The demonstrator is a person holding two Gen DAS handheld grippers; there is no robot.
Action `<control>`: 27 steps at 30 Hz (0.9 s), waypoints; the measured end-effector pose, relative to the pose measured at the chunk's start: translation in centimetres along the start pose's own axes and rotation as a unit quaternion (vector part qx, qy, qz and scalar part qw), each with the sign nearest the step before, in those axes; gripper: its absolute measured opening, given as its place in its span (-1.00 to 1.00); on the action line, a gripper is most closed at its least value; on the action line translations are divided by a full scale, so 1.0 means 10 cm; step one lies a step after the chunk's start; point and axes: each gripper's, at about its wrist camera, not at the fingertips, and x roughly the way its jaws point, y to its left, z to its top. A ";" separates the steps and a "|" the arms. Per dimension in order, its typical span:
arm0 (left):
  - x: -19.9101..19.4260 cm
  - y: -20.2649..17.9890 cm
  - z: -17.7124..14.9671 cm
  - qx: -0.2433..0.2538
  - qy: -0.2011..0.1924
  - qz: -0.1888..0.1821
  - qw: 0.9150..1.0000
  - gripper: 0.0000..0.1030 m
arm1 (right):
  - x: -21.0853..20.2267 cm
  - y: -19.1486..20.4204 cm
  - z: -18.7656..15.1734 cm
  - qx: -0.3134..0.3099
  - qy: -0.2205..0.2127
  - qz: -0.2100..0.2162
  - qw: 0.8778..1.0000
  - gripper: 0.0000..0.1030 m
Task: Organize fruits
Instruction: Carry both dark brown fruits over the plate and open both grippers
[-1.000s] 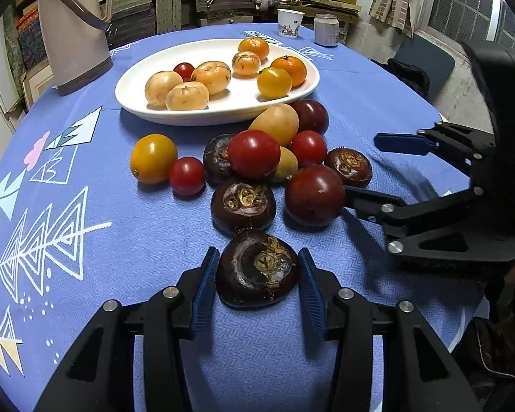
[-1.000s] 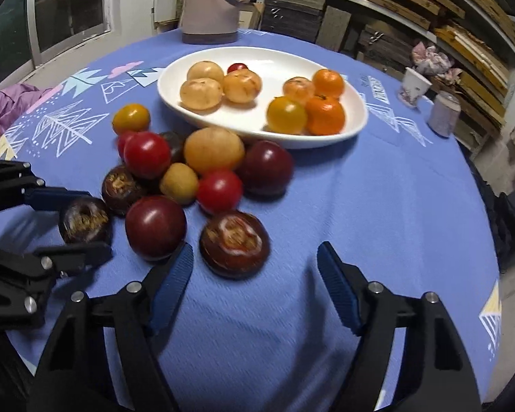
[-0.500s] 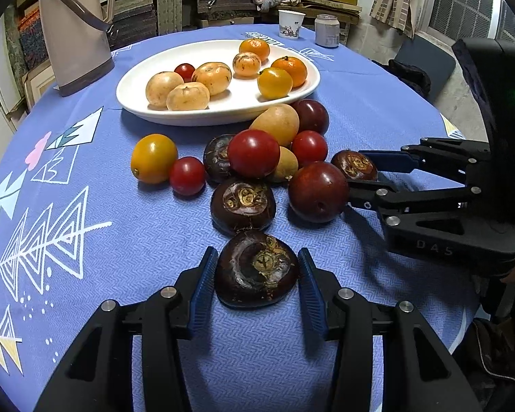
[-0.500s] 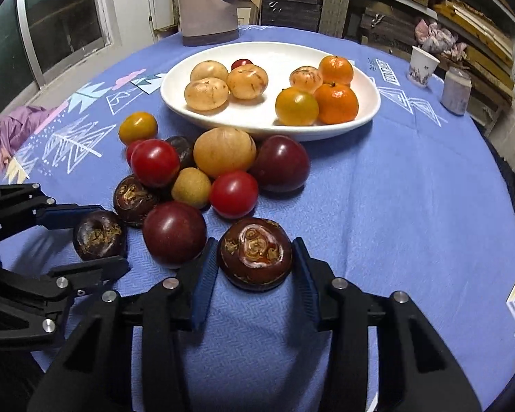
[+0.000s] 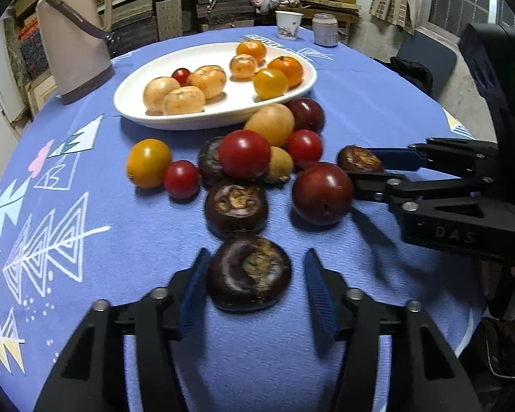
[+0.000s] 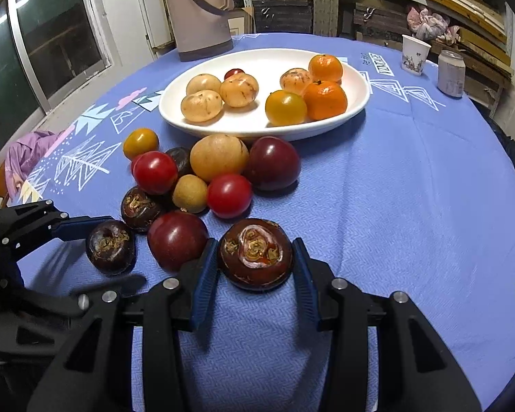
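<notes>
My left gripper (image 5: 256,252) is shut on a dark water chestnut (image 5: 249,274) that rests on the blue cloth, its blue pads close against both sides. My right gripper (image 6: 254,243) is shut on another water chestnut (image 6: 255,257), pads pressed to its flanks. Its left finger lies against a dark plum (image 6: 176,240). Loose fruit lies between me and the white plate (image 5: 223,122): a third chestnut (image 5: 236,207), red tomatoes, a yellow tomato (image 5: 148,163), another plum and a tan fruit. The plate holds tan fruits, oranges, a yellow tomato and a small red one.
A beige thermos jug (image 5: 73,34) stands behind the plate to the left. A paper cup (image 5: 288,24) and a can (image 5: 324,29) stand at the far edge. The round table falls away on the right (image 6: 511,206). Shelves of boards fill the background.
My right gripper went from wide open beside its chestnut to shut on it, and has rolled a little. The left gripper and its chestnut have stayed in place.
</notes>
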 end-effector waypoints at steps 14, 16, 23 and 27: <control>-0.13 0.09 0.03 0.001 -0.001 0.014 1.000 -0.09 | -0.11 -0.05 -0.02 0.013 -0.011 -0.009 1.000 -0.17; -0.21 0.11 0.06 0.000 -0.012 0.017 1.000 -0.09 | -0.17 -0.04 0.00 0.008 -0.017 -0.012 1.000 -0.17; -0.36 0.27 0.24 -0.015 -0.030 0.030 0.999 -0.08 | -0.40 -0.02 0.14 -0.004 -0.045 -0.015 0.999 -0.17; -0.39 0.37 0.38 -0.025 -0.034 0.037 0.998 -0.08 | -0.49 -0.04 0.25 -0.009 -0.055 -0.016 0.998 -0.17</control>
